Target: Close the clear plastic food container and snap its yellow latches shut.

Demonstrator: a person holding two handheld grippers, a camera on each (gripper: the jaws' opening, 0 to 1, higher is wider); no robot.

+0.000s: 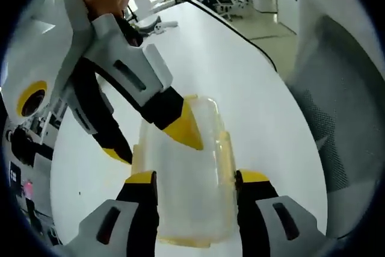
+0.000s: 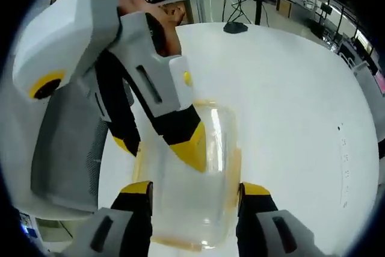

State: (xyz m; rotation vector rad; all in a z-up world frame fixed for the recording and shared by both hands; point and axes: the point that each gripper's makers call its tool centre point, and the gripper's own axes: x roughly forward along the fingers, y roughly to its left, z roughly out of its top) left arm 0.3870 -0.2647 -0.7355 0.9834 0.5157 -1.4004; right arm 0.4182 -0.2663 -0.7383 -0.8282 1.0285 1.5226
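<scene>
The container [image 1: 186, 173] lies on the white table [image 1: 240, 88], its clear lid already down, and we have it between both tools at once. In the left gripper view the left gripper [image 1: 194, 179] straddles one end, jaws spread to either side of the box and close beside its yellow latches [image 1: 226, 154]; whether they actually press it we cannot tell. The right gripper [image 1: 159, 139] comes in from the far end, one yellow tip on the lid and the other down beside the wall, so it looks parted, not clenched. The right gripper view mirrors this.

We judge the closing done and the latching in hand. Next we need to steady the box with one tool and push a latch flat against the wall until it catches.

An office chair [image 1: 343, 118] stands beside the table.
</scene>
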